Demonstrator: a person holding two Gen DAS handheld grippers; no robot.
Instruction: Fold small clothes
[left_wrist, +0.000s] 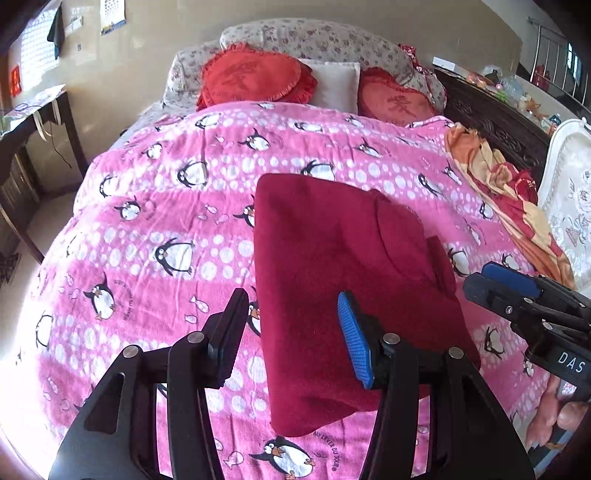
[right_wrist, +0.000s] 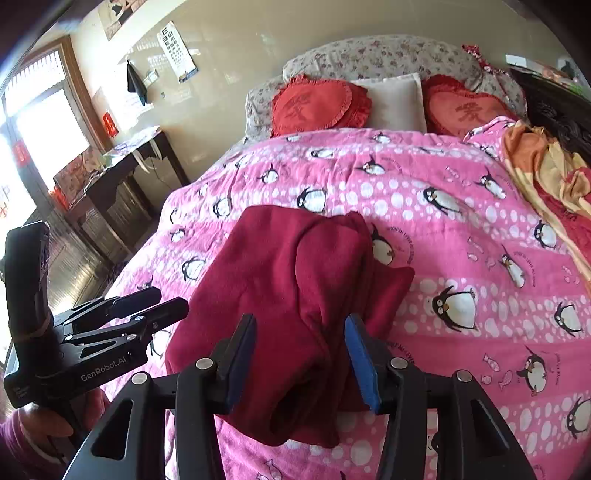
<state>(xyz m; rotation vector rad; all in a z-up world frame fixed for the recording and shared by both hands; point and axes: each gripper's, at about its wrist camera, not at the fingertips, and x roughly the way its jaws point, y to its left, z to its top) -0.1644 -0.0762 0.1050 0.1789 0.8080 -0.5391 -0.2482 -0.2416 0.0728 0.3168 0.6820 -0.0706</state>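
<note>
My left claw (left_wrist: 291, 332) hangs half open and empty over the near left edge of the red top (left_wrist: 347, 288), which lies long from near to far on the pink blanket (left_wrist: 147, 206), and my right claw (right_wrist: 299, 362), also half open and empty, tips down over its near right end.

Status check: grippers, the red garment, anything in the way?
Left gripper open, empty. Right gripper open, empty. Red garment folded on pink blanket. Nothing in the way.
</note>
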